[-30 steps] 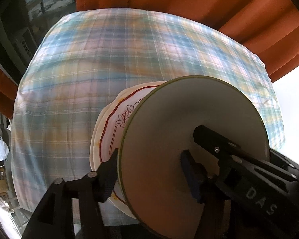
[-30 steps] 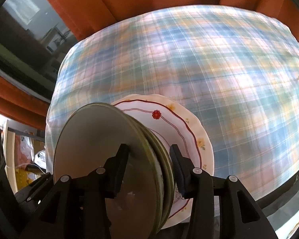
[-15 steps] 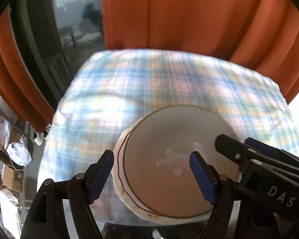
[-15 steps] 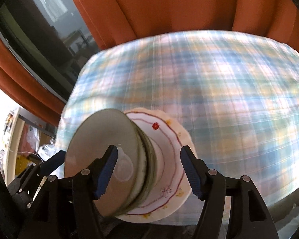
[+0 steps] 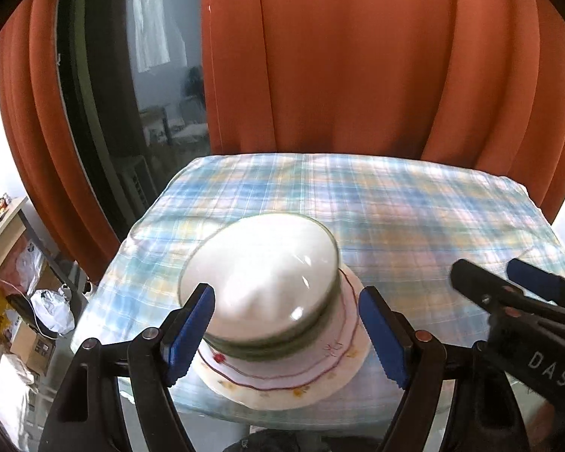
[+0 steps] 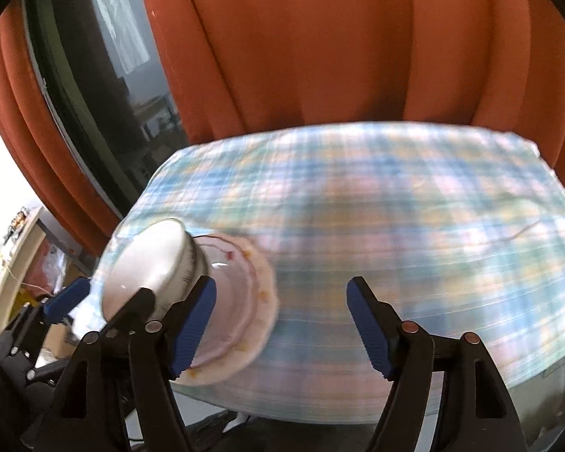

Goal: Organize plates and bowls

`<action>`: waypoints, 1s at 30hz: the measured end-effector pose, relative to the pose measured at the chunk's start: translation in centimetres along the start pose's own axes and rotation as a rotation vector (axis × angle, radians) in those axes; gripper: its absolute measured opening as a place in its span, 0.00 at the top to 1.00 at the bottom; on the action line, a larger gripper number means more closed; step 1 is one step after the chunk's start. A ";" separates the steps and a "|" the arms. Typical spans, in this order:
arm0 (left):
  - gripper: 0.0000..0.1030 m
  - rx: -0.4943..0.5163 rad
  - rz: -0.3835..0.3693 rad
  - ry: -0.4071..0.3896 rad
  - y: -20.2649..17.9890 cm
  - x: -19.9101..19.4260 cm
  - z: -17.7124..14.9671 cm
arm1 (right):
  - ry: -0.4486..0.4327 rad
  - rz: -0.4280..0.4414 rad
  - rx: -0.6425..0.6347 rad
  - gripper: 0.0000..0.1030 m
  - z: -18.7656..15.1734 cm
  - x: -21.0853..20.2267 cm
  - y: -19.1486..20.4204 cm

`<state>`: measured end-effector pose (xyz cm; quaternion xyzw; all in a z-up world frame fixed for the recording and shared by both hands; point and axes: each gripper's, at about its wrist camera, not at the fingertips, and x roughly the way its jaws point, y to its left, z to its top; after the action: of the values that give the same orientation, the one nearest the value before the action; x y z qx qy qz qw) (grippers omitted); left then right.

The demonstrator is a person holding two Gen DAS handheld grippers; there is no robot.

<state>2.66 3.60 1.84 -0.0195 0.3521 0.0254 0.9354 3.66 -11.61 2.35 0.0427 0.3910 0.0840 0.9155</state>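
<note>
Both tools, left [image 5: 286,335] and right [image 6: 280,326], had released and spread wide, leaving the green-rimmed bowls [image 5: 260,282] stacked on the floral plate [image 5: 320,369].

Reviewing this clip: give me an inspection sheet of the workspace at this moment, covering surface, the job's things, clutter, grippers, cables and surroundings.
Surface: table under a pastel plaid tablecloth.
Job's things: green-rimmed white bowls, nested, sitting on a scalloped white plate with red line and flowers near the table's front edge.
Clutter: nothing seen on the cloth.
Grippers: left gripper open, straddling the stack without touching; right gripper open, beside the stack.
Cables: nothing seen on the table; a thin white cord by the boxes.
Surroundings: orange curtains, dark window, shelf with bags and boxes.
</note>
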 end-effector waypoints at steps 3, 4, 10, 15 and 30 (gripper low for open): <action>0.19 -0.008 -0.008 -0.030 -0.8 -0.5 -1.3 | -0.055 -0.047 -0.016 0.25 -1.4 -1.0 -1.7; 0.17 -0.011 -0.015 -0.044 -1.1 -0.7 -1.7 | -0.077 -0.062 -0.021 0.25 -1.9 -1.3 -2.4; 0.11 -0.020 -0.052 -0.074 -1.8 -1.8 -3.6 | -0.152 -0.144 -0.018 0.24 -4.2 -3.0 -4.6; 0.06 -0.041 -0.054 -0.092 -1.7 -2.8 -4.5 | -0.198 -0.180 0.014 0.10 -6.5 -4.8 -5.5; 0.00 -0.002 -0.024 -0.108 -2.7 -4.4 -5.8 | -0.177 -0.176 0.016 0.08 -8.7 -5.9 -5.6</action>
<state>-4.26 0.47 0.41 -0.0235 0.3008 0.0154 0.9533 -5.96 -18.11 -0.22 0.0227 0.3115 -0.0040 0.9500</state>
